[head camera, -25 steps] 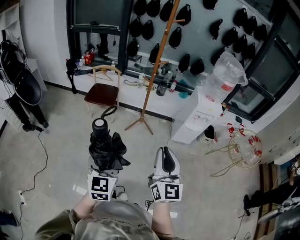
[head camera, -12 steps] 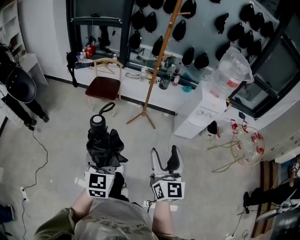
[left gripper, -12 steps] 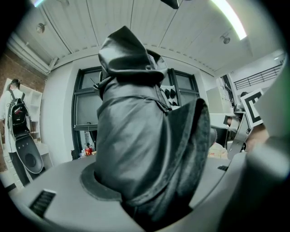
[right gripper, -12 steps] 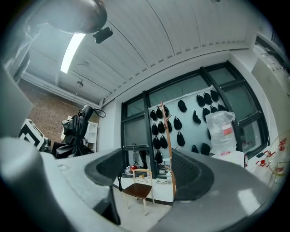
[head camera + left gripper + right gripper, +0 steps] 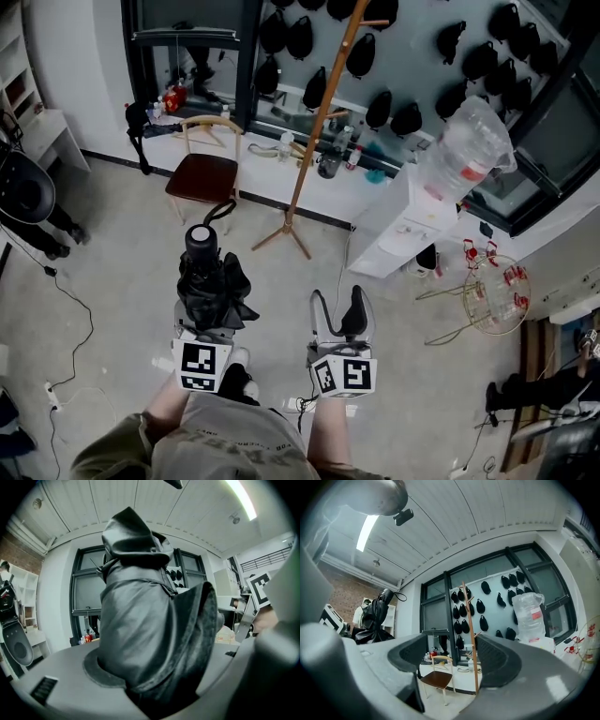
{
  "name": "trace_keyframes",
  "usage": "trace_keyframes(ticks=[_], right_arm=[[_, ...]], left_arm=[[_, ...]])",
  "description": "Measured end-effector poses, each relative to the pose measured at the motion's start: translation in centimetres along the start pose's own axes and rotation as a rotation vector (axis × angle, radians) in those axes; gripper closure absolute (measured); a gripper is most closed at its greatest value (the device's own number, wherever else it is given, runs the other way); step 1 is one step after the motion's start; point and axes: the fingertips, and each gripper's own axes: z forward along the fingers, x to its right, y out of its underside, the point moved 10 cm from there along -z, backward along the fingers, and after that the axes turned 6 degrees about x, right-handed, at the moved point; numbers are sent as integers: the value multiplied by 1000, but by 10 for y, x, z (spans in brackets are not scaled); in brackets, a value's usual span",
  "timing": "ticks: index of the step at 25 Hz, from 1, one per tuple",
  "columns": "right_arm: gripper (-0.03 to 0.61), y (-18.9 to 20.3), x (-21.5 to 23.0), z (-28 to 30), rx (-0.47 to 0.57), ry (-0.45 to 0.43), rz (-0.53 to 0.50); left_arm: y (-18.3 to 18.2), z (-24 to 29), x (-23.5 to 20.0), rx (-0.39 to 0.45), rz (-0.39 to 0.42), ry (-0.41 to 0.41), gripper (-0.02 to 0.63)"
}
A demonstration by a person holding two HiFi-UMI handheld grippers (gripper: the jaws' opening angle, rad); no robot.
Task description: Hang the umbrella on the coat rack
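Left hand-held gripper [image 5: 208, 323] clamps the folded black fabric umbrella [image 5: 208, 279]
Right hand-held gripper [image 5: 342, 323] gapes wide, empty; tall wooden coat rack [image 5: 314, 131] ahead, seemingly well apart

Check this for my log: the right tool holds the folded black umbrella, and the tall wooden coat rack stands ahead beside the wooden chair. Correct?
No. The left tool holds the folded black umbrella; the right tool is open and empty, as the head view shows. The tall wooden coat rack does stand ahead beside the wooden chair.
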Motion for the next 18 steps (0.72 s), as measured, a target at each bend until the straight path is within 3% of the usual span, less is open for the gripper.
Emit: trace_keyframes(ticks=[11, 18], right_arm=[[245, -1, 9, 67, 24, 78, -53], [245, 8, 17, 96, 5, 100, -32]], left_arm=[[-22, 88, -39, 47, -2, 118, 325], [-19, 114, -56, 13, -8, 124, 325]])
